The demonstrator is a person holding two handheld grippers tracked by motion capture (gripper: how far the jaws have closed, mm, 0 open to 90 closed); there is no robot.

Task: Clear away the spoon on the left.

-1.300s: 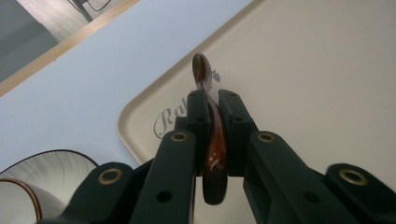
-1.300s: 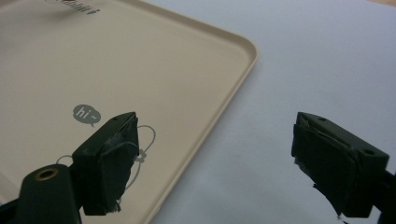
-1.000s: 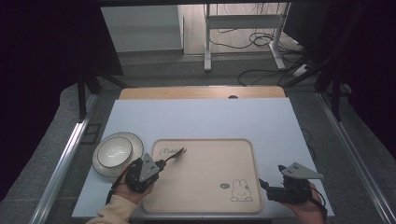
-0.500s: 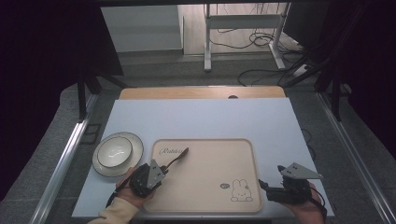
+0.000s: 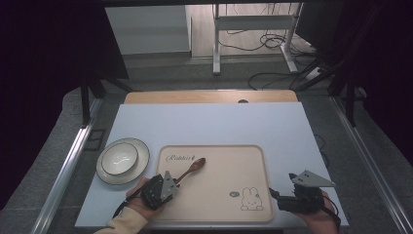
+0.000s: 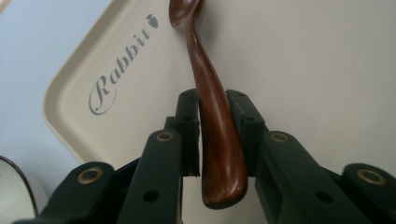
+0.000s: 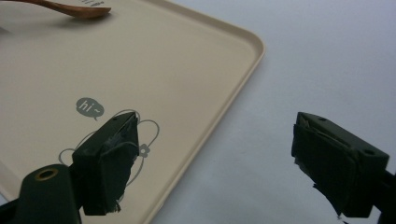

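A brown wooden spoon (image 5: 191, 168) lies slanted on the left part of a beige tray (image 5: 219, 168) printed with "Rabbit" and a bunny. My left gripper (image 5: 171, 183) sits at the tray's near-left corner, shut on the spoon's handle. In the left gripper view the handle (image 6: 215, 140) runs between both pads, and the spoon's bowl points away over the tray (image 6: 303, 70). My right gripper (image 5: 273, 196) stands open at the tray's near-right corner. Its left jaw hangs over the bunny print and its right jaw over the table (image 7: 327, 56), straddling the tray rim (image 7: 224, 107). Nothing is between them.
A white bowl (image 5: 119, 157) rests on a plate (image 5: 136, 168) left of the tray; its rim (image 6: 11, 186) edges into the left gripper view. The pale blue tabletop (image 5: 209, 124) stretches behind the tray. A wooden strip (image 5: 209, 96) borders the far edge.
My left gripper has slid a little toward the person and rightward, carrying the spoon along the tray. The right gripper has stayed put.
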